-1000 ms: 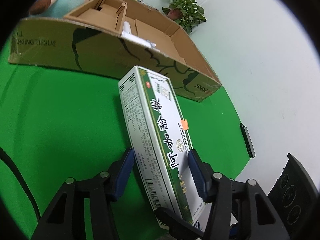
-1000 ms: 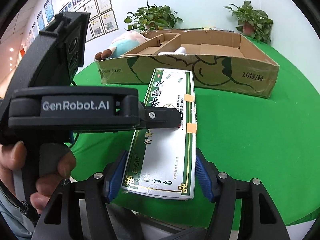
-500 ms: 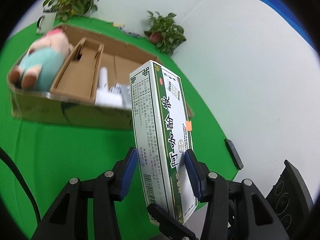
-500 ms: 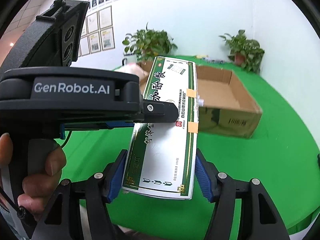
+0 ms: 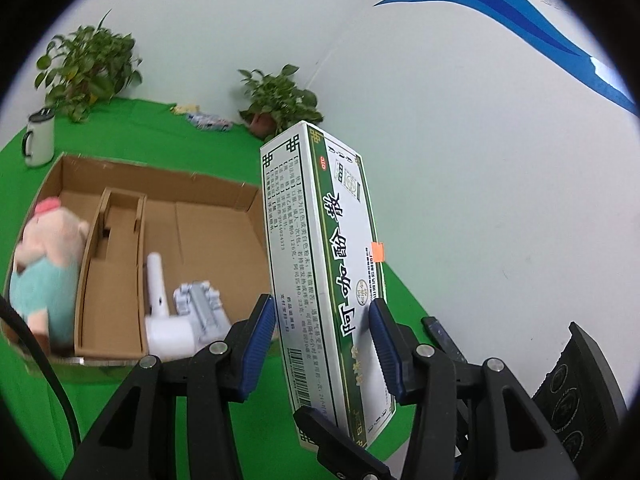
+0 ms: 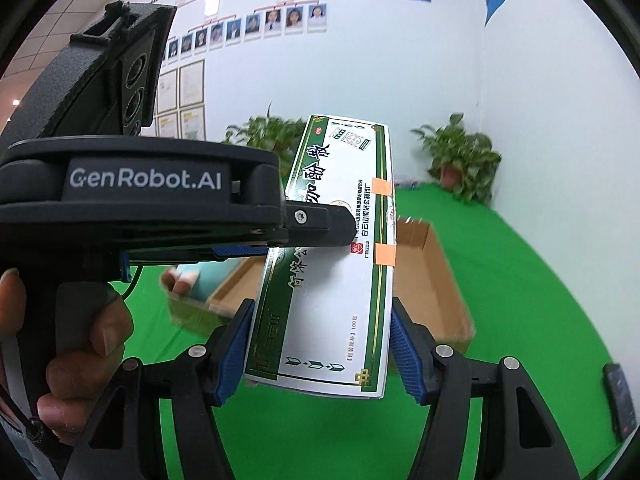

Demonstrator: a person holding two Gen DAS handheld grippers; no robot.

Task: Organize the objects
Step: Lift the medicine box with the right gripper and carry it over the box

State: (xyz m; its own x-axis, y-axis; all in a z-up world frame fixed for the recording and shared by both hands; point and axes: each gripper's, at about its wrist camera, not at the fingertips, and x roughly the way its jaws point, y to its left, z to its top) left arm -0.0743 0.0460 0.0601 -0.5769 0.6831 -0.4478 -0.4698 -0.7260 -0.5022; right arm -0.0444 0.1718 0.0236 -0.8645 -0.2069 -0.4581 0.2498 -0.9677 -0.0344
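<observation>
Medicine box, white with green borders, was clamped by both grippers at once. The left gripper pinched its narrow thickness, blue pads on the two broad faces; the right gripper pinched its wider span near the close end, pads on the two long edges. From either gripper the box's long axis ran straight out ahead, tilted upward, clear of the green tabletop. Beyond and below it lay the open cardboard carton. Seen from the left gripper the carton sat to the left of the box, already holding a plush toy, a white tube and a pale packet; the bare floor at its right end looked like the likely drop spot.
</observation>
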